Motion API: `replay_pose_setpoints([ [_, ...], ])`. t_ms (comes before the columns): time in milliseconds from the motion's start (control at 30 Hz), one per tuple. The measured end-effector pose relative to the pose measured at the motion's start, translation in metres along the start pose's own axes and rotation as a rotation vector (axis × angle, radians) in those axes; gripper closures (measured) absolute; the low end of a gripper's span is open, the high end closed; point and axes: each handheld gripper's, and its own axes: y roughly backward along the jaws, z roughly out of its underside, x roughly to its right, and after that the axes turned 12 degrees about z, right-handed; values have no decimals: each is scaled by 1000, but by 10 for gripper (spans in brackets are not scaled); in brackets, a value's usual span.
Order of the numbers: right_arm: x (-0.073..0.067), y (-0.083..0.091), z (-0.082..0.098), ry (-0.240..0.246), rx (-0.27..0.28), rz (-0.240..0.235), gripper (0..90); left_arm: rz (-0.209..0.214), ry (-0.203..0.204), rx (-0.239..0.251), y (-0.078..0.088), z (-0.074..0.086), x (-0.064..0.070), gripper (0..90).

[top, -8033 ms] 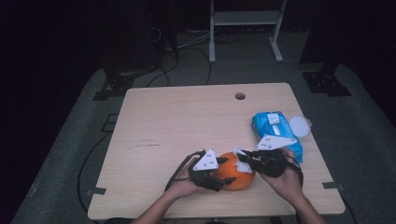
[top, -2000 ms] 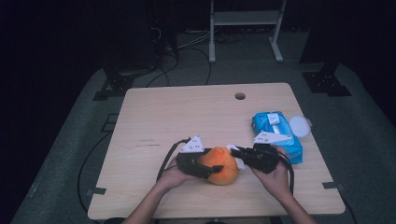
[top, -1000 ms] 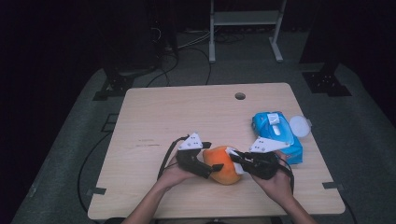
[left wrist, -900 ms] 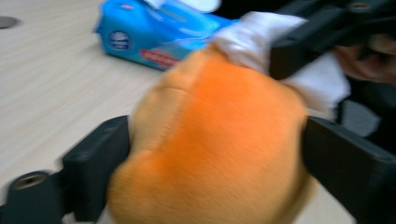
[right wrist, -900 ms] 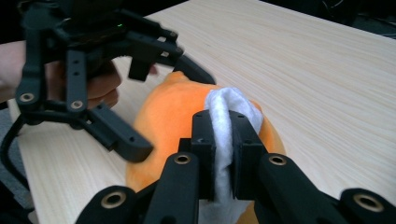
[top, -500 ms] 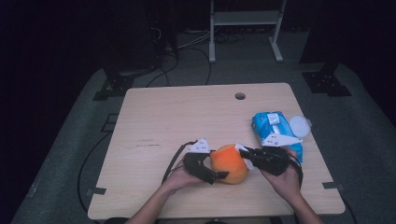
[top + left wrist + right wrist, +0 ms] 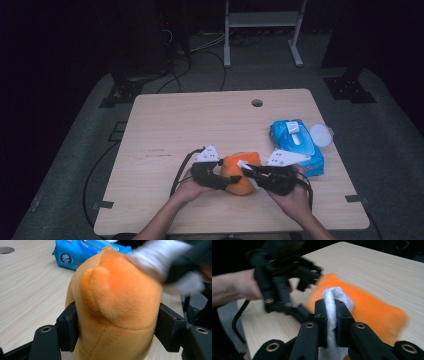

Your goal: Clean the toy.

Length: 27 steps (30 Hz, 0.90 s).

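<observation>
An orange plush toy (image 7: 239,175) sits low over the near middle of the table, clamped at both sides by my left gripper (image 7: 223,181). In the left gripper view the black pads (image 7: 67,327) press into the toy (image 7: 112,305). My right gripper (image 7: 248,169) is shut on a white wipe (image 7: 335,296) and holds it against the toy's (image 7: 372,312) top. The wipe (image 7: 160,260) looks blurred in the left gripper view. The right gripper view shows its own jaws (image 7: 331,312) pinching the wipe, with the left gripper (image 7: 287,277) and a hand beyond.
A blue pack of wet wipes (image 7: 296,142) lies at the table's right side, a round white lid (image 7: 320,135) beside it. A cable hole (image 7: 257,103) is at the far edge. Bare wood (image 7: 165,130) stretches left and back. Cables trail on the floor behind.
The right gripper has slid left with the wipe across the toy's top. The left gripper has kept its hold and shifted the toy slightly.
</observation>
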Motion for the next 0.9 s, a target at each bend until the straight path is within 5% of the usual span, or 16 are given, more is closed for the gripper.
replay_pose_setpoints([
  [100,-3,-2,-1,22,-8,2,815,0,29,12,3,3,-5,307],
  [200,12,-2,4,17,-10,60,815,0,64,28,6,6,-11,312],
  [333,36,0,13,-55,-41,113,815,9,84,44,6,8,-14,307],
  [467,25,-1,11,-49,-40,80,814,-8,89,48,2,7,-12,294],
  [633,2,-4,3,-3,-27,-1,815,-25,37,27,-5,5,-4,295],
  [700,-2,-4,2,35,-27,28,815,-36,7,9,-6,5,-1,299],
  [900,30,4,5,-19,-24,114,814,-21,-71,-16,-8,8,6,308],
])
